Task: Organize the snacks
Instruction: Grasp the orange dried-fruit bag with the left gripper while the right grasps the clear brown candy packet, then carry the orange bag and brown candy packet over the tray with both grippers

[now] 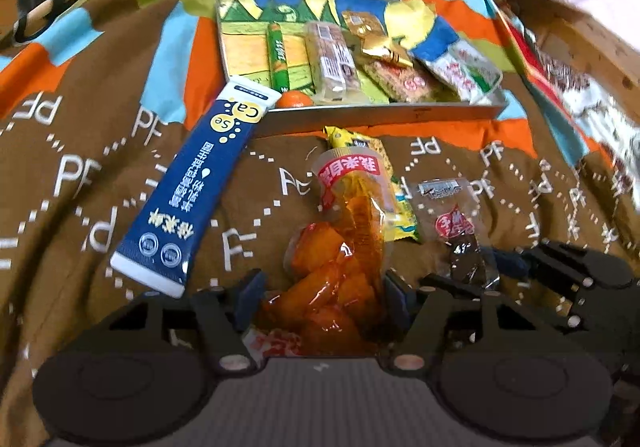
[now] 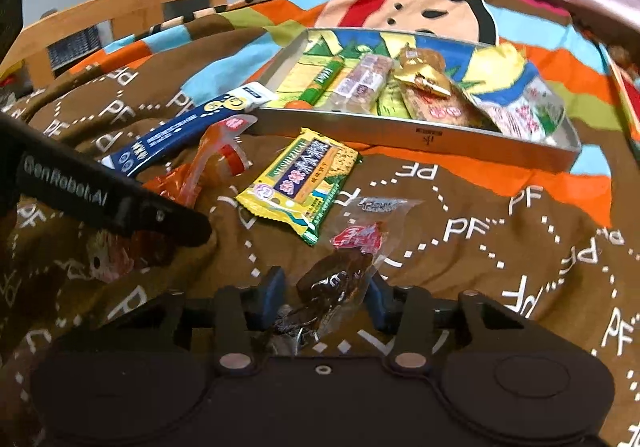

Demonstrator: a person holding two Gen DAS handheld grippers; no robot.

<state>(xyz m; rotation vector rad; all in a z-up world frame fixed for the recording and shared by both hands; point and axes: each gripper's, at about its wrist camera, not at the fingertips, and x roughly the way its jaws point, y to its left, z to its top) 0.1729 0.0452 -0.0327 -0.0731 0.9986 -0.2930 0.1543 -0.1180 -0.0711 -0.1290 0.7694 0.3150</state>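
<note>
Left tool (image 1: 322, 301) pinches an orange snack pouch (image 1: 340, 267) at lower centre, beside a blue "Ca Se" tube (image 1: 192, 191) at left. A yellow "SUSHIRICH" cracker pack (image 2: 298, 185) lies at centre, below the snack tin (image 2: 416, 133). Right tool (image 2: 326, 301) pinches a clear dark-snack packet (image 2: 340, 275) on the "PF"-printed bed cover (image 2: 480, 247).

Both wrist views look steeply down, close over bedspread (image 1: 100, 151), sharing the tin tray (image 2: 420, 135)

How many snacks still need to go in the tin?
Done: several snacks already lie in the tin. In hand: the left gripper has the orange snack bag between its fingers, and the right gripper is shut on the small dark snack packet. Left: those two, plus the yellow cracker packet and the blue tube leaning on the tin's edge.
</note>
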